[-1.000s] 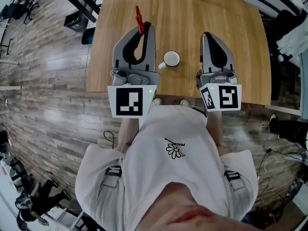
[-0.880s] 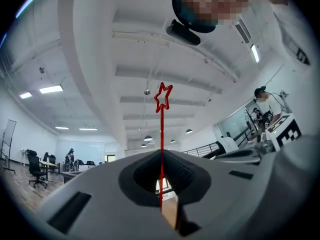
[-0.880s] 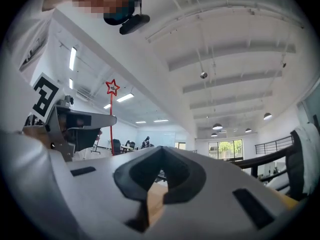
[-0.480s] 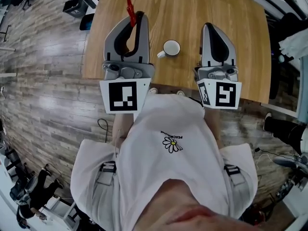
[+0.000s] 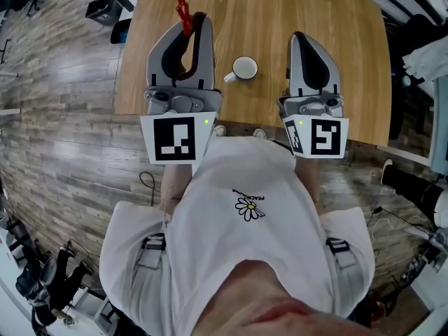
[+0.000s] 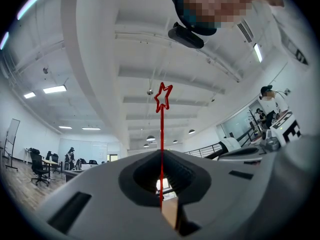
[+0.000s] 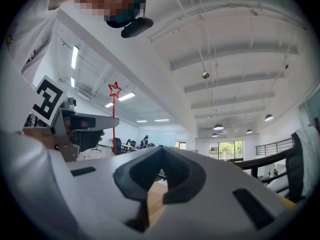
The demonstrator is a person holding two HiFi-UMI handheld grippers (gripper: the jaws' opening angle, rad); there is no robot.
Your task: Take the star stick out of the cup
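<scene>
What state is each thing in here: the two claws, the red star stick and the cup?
Left claw: closed on the star stick.
Star stick: out of the cup, upright, pinched in the left claw.
Right claw: closed, nothing in it.
Cup: upright on the table, nothing in it.

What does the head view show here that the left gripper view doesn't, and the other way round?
Head view only: the white cup standing on the table, no stick in it. Left gripper view only: the jaws pinched shut on the thin stem, and the star's hollow outline on top. Both: the red star stick held by the left hand-held gripper.
</scene>
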